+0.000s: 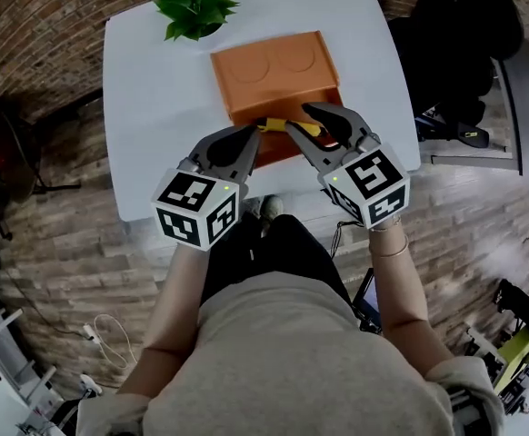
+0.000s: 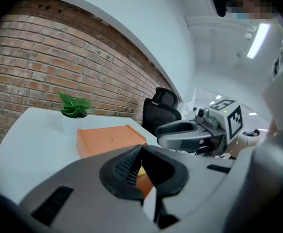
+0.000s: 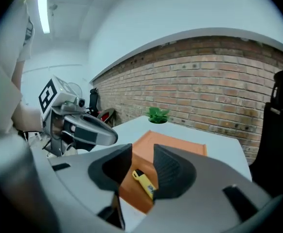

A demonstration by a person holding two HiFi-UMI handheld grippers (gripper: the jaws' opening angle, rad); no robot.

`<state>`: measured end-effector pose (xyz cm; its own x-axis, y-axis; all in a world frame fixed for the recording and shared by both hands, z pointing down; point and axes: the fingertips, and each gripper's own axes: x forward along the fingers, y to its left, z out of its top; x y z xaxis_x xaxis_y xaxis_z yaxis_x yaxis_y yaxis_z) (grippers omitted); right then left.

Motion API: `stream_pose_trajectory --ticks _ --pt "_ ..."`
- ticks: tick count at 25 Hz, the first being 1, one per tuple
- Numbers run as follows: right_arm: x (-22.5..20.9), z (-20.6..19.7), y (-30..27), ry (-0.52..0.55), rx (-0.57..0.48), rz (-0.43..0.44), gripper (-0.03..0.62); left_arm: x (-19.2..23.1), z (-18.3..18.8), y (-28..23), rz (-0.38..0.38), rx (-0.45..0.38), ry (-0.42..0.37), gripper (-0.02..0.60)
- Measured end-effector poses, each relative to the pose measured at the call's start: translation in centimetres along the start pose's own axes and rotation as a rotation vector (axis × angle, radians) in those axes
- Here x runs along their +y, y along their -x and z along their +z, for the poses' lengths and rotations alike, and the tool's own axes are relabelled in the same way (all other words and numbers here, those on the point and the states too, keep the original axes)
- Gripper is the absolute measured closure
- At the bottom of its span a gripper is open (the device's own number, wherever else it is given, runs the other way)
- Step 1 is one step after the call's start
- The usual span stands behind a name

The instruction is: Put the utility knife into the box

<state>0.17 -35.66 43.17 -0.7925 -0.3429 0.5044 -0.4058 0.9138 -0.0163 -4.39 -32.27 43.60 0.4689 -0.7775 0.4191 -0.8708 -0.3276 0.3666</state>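
The utility knife (image 1: 275, 124) is being shown lying loose in the front part of the orange box (image 1: 264, 89), so the placing is being judged as done and the step in hand as clearing the grippers away. The right gripper (image 3: 142, 152) is being held above the box with its jaws set wide apart. The yellow knife (image 3: 144, 182) is being seen down through the gap, one end hidden behind a pad, with nothing being pressed. The left gripper (image 2: 140, 152) is being held just beside it with its jaws together at the tips and nothing between them. To do it well, the right jaws are best being kept wide and lifted straight up, so the knife is not being snagged or dragged back out. The left gripper (image 1: 254, 133) is best being kept off the box wall, since the box is sitting near the table's front edge and could be nudged. The box is being carried by a white table (image 1: 146, 107), otherwise bare apart from a small potted plant (image 1: 194, 9) at the far edge, well apart from the box. A brick wall (image 3: 219, 86) is being shown behind the table, brick-pattern flooring around it, a black office chair (image 2: 162, 108) off to one side, and a strip light (image 3: 43, 13) overhead.
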Motion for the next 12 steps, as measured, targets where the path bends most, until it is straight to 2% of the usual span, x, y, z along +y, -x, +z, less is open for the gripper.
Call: stream_pose_trajectory --ticks 3,6,12 --pt "0.0 1.4 1.4 -0.051 -0.079 -0.058 0.495 -1.1 1.4 -0.3 -0.028 -0.007 -0.047 0.575" --pt "0.0 2.4 2.5 -0.104 -0.149 -0.098 0.584 -2.2 2.7 -0.7 -0.056 -0.017 -0.082 0.575" --pt "-0.2 4.7 5.4 -0.214 -0.324 -0.137 0.594 -3.7 4.8 -0.6 -0.089 -0.047 -0.139 0.575"
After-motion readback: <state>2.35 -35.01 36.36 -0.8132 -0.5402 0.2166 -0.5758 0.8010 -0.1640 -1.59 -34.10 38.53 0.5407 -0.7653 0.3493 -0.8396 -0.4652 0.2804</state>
